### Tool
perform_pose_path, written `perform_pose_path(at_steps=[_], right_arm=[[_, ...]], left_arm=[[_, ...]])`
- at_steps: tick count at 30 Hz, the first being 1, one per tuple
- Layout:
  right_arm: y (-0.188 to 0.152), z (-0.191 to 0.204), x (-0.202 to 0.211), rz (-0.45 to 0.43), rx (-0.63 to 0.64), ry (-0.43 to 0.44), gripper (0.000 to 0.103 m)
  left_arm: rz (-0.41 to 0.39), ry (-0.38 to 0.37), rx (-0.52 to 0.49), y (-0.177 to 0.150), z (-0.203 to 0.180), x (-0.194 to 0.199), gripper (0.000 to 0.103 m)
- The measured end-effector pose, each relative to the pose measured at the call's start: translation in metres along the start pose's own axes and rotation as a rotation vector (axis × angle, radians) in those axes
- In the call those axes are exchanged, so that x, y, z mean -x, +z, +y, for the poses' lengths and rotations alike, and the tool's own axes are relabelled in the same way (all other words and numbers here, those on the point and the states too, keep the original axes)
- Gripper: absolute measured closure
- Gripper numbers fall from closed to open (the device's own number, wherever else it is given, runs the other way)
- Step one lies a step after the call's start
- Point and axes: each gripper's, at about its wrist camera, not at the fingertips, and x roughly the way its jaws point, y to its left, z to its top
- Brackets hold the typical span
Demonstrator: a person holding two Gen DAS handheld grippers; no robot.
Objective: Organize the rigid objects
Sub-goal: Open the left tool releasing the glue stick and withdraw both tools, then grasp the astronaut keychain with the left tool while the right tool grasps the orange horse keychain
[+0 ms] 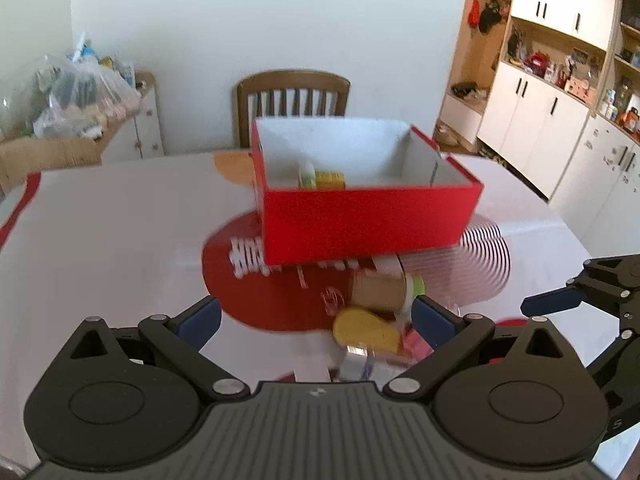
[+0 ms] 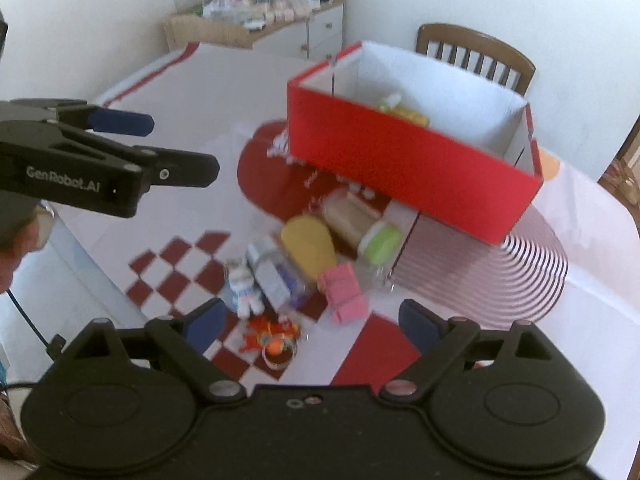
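Note:
A red box (image 1: 360,220) (image 2: 400,168) with a white inside stands on the table, holding a small bottle (image 1: 307,174) and a yellow pack (image 1: 330,179). In front of it lies a pile: a jar (image 2: 352,218) with a green lid on its side, a yellow piece (image 2: 308,248), a pink block (image 2: 344,292), a silvery pack (image 2: 272,276), a small white toy figure (image 2: 242,284) and an orange toy (image 2: 276,342). My left gripper (image 1: 316,316) is open, with the pile by its right finger. My right gripper (image 2: 310,320) is open above the pile. Neither holds anything.
A wooden chair (image 1: 294,94) stands behind the table (image 1: 100,220). A low cabinet (image 2: 320,28) with plastic bags is at the far left, and white cupboards (image 1: 552,120) line the right wall. The tablecloth has red printed patches. A hand (image 2: 16,240) holds the left gripper.

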Motion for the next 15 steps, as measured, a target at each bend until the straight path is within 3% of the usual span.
perform_pose_path(at_steps=[10,15], right_arm=[[-0.028,0.017,-0.022,0.022,0.07,0.006,0.014],[-0.04,0.023,-0.037,0.049,0.101,0.01,0.017]], left_arm=[[0.085,-0.014,-0.001,-0.06,-0.005,-0.032,0.001],[0.091,-0.011,-0.067,-0.081,-0.014,-0.043,0.001]])
